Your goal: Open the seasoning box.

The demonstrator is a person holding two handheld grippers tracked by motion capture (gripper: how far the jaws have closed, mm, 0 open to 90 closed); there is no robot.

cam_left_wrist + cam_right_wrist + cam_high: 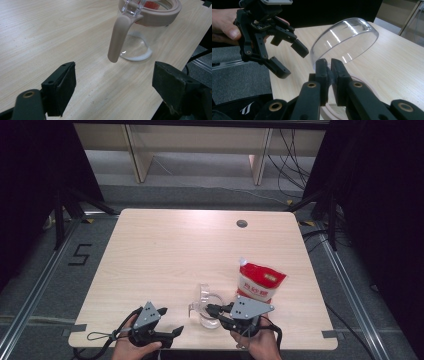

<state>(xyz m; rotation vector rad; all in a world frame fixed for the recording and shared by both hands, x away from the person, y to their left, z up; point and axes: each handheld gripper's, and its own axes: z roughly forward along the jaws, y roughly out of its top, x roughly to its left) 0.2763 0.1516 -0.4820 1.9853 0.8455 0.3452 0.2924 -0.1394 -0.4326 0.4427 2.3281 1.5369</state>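
A clear jug (210, 319) with a beige rim and a beige handle (117, 37) stands near the table's front edge. Its body (140, 45) shows close up in the left gripper view. A clear domed lid (204, 295) stands tilted up over the jug. My right gripper (210, 309) is shut on the lid's edge; in the right gripper view its jaws (330, 66) pinch the rim of the lid (344, 42). To the jug's left my left gripper (170, 322) is open and holds nothing. Its jaws (112, 92) point at the handle from a short way off.
A red and white bag (260, 282) stands just behind the right gripper. The wooden table (165, 250) has a round cable hole (242, 223) at the back. The left gripper (284, 57) shows open in the right gripper view.
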